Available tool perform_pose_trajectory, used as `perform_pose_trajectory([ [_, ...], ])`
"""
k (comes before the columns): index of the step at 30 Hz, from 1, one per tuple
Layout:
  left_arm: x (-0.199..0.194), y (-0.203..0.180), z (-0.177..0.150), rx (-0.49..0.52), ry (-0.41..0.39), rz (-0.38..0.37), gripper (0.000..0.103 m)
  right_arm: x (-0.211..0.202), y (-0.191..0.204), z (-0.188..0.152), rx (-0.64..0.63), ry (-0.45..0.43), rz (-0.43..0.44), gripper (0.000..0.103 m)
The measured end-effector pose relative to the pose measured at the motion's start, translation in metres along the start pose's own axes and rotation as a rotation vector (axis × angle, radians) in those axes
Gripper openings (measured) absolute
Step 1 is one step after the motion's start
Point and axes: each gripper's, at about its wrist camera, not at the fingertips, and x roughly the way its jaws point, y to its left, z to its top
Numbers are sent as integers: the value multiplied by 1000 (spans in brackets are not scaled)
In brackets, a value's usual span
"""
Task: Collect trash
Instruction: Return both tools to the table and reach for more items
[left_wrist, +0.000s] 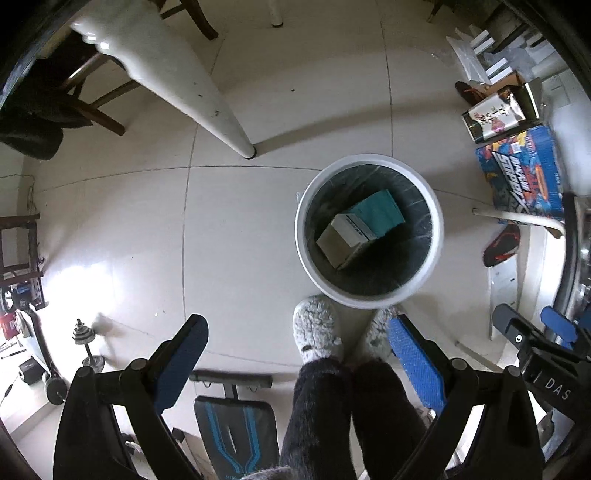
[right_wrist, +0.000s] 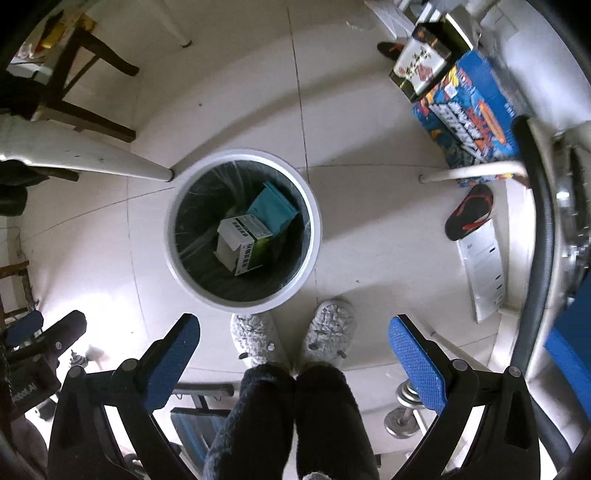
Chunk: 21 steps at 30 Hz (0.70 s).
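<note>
A round white trash bin (left_wrist: 437, 236) (right_wrist: 314, 236) with a dark liner stands on the tiled floor below me. Inside it lie a small cardboard box (left_wrist: 341, 240) (right_wrist: 242, 243) and a teal packet (left_wrist: 380, 214) (right_wrist: 273, 206). My left gripper (left_wrist: 299, 343) hangs open above the floor, just short of the bin, nothing between its blue pads. My right gripper (right_wrist: 293, 343) is also open and empty, held above the bin's near-right side. The right gripper (left_wrist: 532, 328) shows at the right edge of the left wrist view.
A person's legs and fuzzy grey slippers (left_wrist: 314, 332) (right_wrist: 328, 332) stand right by the bin. A white table leg (left_wrist: 221, 122) (right_wrist: 110, 162) rises at the left. Colourful boxes (left_wrist: 524, 173) (right_wrist: 476, 110), a dark sandal (right_wrist: 469, 218), a weight bench (left_wrist: 236, 432) and dumbbells (left_wrist: 85, 343) crowd the floor.
</note>
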Motion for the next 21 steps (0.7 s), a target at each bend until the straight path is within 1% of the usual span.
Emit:
perform_pose_trajectory([
  [4, -46, 5, -13, -9, -6, -21, 100, -57, 7, -13, -5, -12, 7, 103],
  [7, -89, 7, -23, -4, -27, -23, 100, -98, 11, -21, 1, -15, 19, 103],
  [8, -101, 8, -25, -2, -29, -21, 100, -119, 13, -23, 10, -19, 27, 103],
  [10, -131, 10, -29, 4, -47, -21, 100, -148, 15, -27, 21, -25, 37, 103],
  [13, -177, 9, -30, 26, -95, 14, 100, -203, 17, -25, 53, -56, 65, 103],
  [16, -219, 2, -20, 56, -176, 41, 100, -248, 13, -14, 101, -106, 100, 103],
  [17, -235, -2, -11, 63, -209, 42, 100, -267, 7, -6, 125, -130, 112, 103],
  [19, -255, -11, 5, 68, -246, 38, 100, -297, -8, 11, 171, -173, 127, 103],
  [21, -271, -25, 26, 80, -292, 34, 100, -318, -25, 27, 208, -204, 129, 103],
])
